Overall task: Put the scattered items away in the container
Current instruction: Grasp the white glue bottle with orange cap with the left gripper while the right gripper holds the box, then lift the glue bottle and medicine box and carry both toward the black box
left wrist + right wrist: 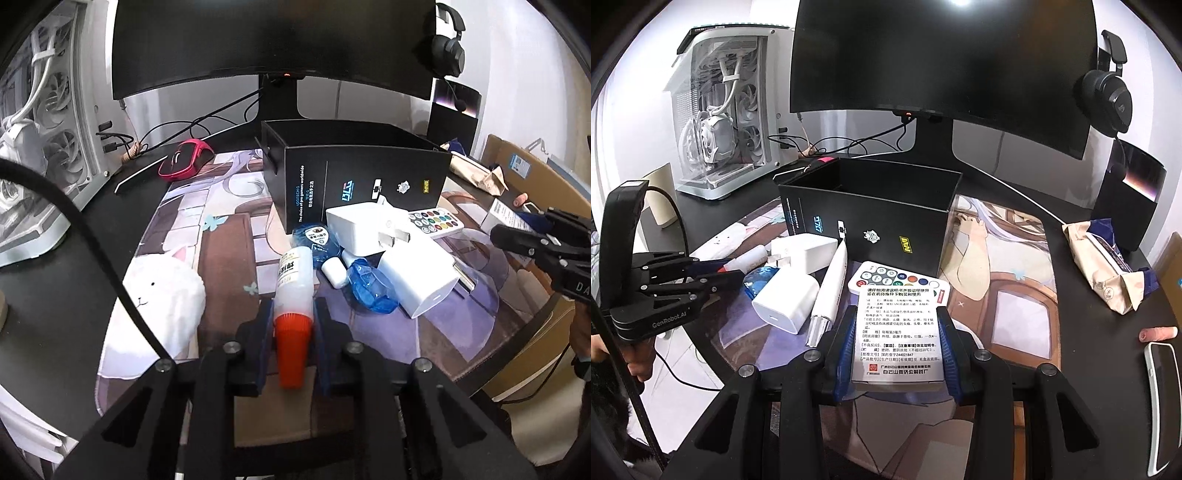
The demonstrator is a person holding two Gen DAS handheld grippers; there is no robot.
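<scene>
Left tool (293,332): clamped on the orange-capped bottle (293,291), cap toward the wrist, ready to carry.
Right tool (895,343): closed on the white medicine box (897,336), label up.
Container: black box (871,221), open-topped, at the back of the desk mat (1004,295).
Pile: chargers (421,280), remote (886,278), white tube (833,284) crowd the box's front, likely awaiting their turn.

Black left claw (293,332), blue pads (266,332), silver screws, "GenRobot.AI" lettering
</scene>
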